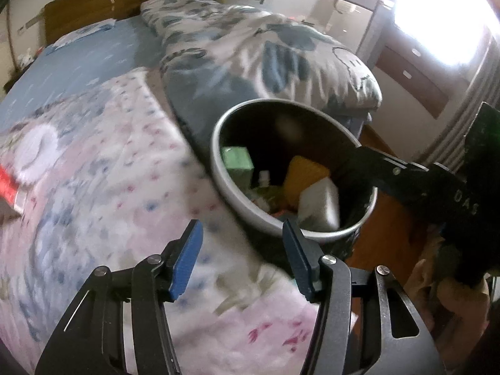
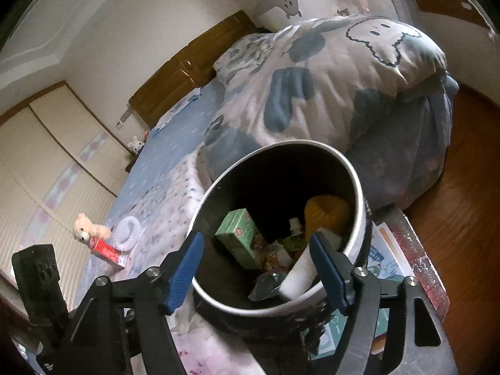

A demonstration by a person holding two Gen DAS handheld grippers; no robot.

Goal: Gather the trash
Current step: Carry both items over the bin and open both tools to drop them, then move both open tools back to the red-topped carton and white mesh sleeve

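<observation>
Red carton (image 2: 108,252) on the bed (image 2: 162,184) beside a plush toy (image 2: 89,228), apart from the trash bin (image 2: 359,187): likely light, crushable, best pinched across its narrow sides; left gripper (image 1: 242,261) and right gripper (image 2: 256,267) both wide open, empty.

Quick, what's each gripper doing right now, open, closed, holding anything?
Left gripper: open, holding nothing, over the bed beside the trash bin.
Right gripper: open, holding nothing, over the trash bin.

Showing matte black linkage frames on the left gripper (image 1: 242,259) and the right gripper (image 2: 256,268), carrying flat blue finger pads (image 1: 186,262), silver round pivot screws (image 1: 328,260), and faint raised lettering on one black body.
</observation>
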